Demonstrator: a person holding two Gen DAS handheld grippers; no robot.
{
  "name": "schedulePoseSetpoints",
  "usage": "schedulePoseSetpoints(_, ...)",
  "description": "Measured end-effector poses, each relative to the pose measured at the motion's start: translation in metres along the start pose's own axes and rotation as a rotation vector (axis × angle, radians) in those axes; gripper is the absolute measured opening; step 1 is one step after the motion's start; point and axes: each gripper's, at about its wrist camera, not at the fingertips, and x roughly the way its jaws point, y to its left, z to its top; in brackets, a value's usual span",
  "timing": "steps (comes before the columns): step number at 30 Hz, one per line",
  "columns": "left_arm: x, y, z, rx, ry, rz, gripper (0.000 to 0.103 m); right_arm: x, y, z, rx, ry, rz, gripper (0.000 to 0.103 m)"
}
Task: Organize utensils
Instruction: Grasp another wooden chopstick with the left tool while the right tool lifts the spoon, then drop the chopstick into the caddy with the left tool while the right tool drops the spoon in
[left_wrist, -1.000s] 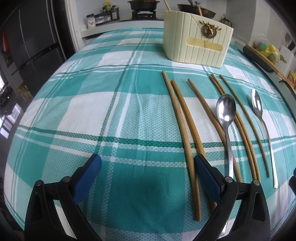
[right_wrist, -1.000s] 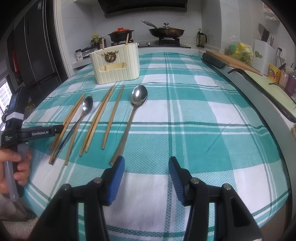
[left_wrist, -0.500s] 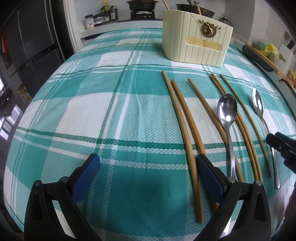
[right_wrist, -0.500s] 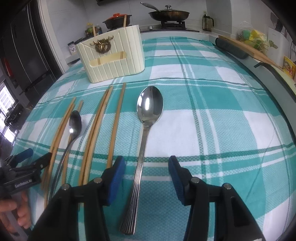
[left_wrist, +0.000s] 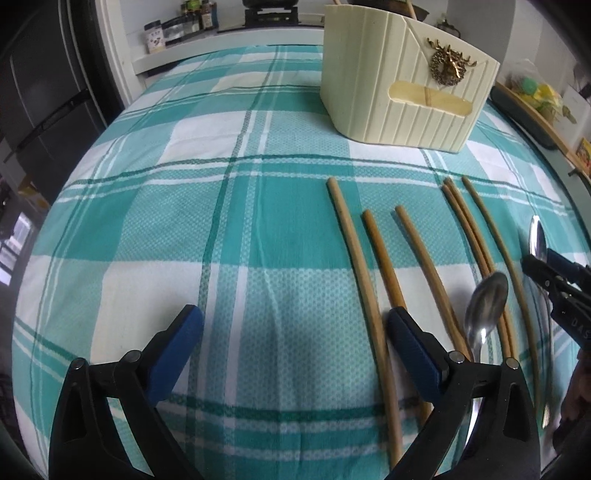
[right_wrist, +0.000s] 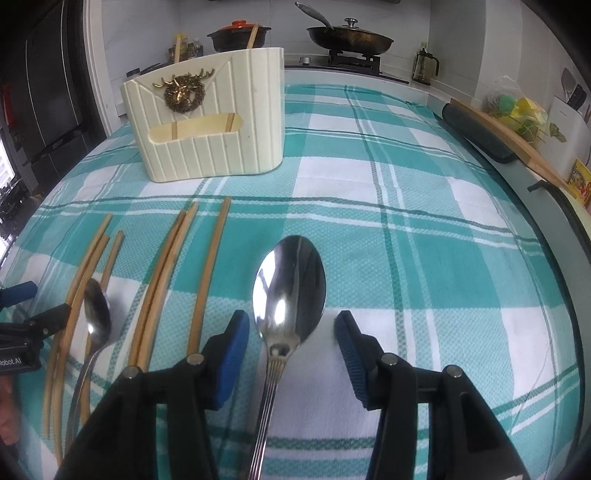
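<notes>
A cream utensil holder (left_wrist: 402, 85) (right_wrist: 207, 125) stands at the back of the checked teal cloth (left_wrist: 258, 229). Several wooden chopsticks (left_wrist: 424, 266) (right_wrist: 207, 273) lie in a row in front of it, with a small spoon (left_wrist: 485, 306) (right_wrist: 96, 314) among them. My left gripper (left_wrist: 295, 350) hovers low, its wide jaws closing; the leftmost chopstick (left_wrist: 364, 288) runs just inside its right finger, untouched. My right gripper (right_wrist: 291, 350) (left_wrist: 546, 269) stands open over the large spoon (right_wrist: 290, 291); the spoon's neck lies between the pads, clear of both.
Beyond the cloth's far edge is a stove with a frying pan (right_wrist: 349, 37) and a red-lidded pot (right_wrist: 238, 33). A wooden board (right_wrist: 506, 136) lies along the right counter. Jars (left_wrist: 173, 29) line a shelf, and a dark fridge (left_wrist: 40, 92) stands at the left.
Both grippers moved forward toward the holder. The right gripper came over the large spoon, so its bowl now sits just ahead of the pads. The left gripper drew up to the leftmost chopstick.
</notes>
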Motion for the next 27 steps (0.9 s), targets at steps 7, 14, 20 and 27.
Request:
schedulePoseSetpoints(7, 0.002, -0.008, 0.019, 0.001, 0.017, -0.016, 0.049, 0.009, -0.001, 0.011, 0.01, -0.02, -0.011, 0.042)
schedulePoseSetpoints(14, 0.001, -0.014, 0.024, -0.004, 0.005, -0.057, 0.006, 0.008, -0.009, 0.013, 0.044, -0.037, 0.041, 0.042)
schedulePoseSetpoints(20, -0.036, -0.005, 0.022, -0.045, -0.082, -0.104, 0.005, -0.017, -0.012, 0.012, 0.043, -0.125, 0.098, 0.042)
schedulePoseSetpoints(27, -0.105, 0.008, 0.015, -0.061, -0.228, -0.158, 0.005, -0.077, -0.011, 0.01, 0.01, -0.271, 0.155, 0.042)
